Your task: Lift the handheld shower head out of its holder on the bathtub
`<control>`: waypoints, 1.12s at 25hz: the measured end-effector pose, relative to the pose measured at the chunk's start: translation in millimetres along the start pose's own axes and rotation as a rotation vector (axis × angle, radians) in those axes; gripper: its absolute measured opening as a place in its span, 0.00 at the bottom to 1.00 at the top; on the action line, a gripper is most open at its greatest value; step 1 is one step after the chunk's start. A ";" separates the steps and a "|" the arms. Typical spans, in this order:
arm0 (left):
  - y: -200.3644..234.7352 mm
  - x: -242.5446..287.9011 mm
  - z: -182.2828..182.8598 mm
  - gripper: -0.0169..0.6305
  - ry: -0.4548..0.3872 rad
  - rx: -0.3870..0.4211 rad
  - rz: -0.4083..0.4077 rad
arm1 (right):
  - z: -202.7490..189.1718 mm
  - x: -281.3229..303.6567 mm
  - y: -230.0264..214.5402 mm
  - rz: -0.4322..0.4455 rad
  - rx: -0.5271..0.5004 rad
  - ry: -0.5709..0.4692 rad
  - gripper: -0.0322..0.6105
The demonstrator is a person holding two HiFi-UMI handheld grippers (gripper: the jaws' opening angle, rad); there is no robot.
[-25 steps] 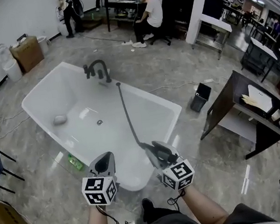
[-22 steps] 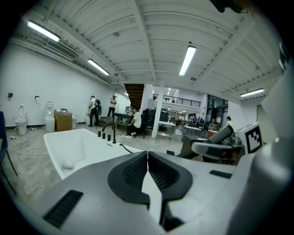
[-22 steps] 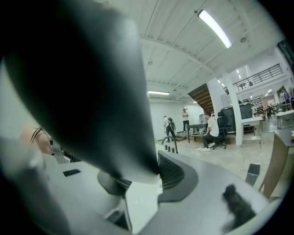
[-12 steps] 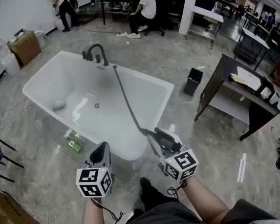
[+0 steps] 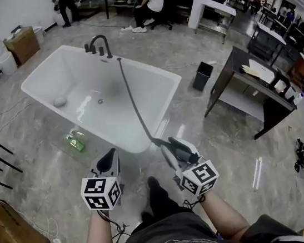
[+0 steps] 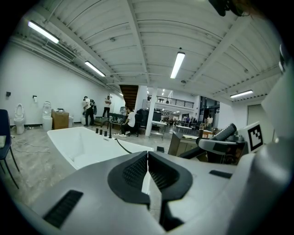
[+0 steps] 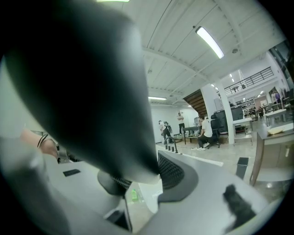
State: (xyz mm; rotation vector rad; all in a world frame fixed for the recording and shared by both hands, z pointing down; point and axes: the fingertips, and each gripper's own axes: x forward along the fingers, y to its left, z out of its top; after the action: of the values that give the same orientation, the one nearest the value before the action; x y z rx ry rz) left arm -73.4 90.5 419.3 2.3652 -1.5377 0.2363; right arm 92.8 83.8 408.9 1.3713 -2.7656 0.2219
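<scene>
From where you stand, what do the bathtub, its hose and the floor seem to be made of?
Bathtub: white and glossy, likely acrylic or enamel; bright glare patches show in its basin. Hose: dark, matte and bending in a loose curve, so probably flexible plastic or sheathed metal. Floor: polished grey stone or marble-look tile, veined, with bright reflected streaks.

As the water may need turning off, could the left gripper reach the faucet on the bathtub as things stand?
Probably not. The left gripper hangs over the floor off the near end of the bathtub, jaws shut, while the faucet stands on the far rim, the whole tub between them.
</scene>
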 end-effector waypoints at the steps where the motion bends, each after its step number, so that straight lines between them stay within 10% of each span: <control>1: -1.6 -2.3 -2.5 0.05 0.002 -0.001 -0.001 | -2.0 -2.8 -0.6 -0.011 0.006 -0.001 0.26; 28: -8.3 -28.6 -9.9 0.05 -0.005 0.017 -0.006 | -6.5 -11.7 -0.5 -0.064 0.022 0.002 0.26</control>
State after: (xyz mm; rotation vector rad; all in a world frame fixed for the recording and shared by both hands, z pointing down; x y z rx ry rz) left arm -77.3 121.7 418.5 2.3847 -1.5361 0.2434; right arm 100.2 93.7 414.1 1.4615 -2.7200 0.2519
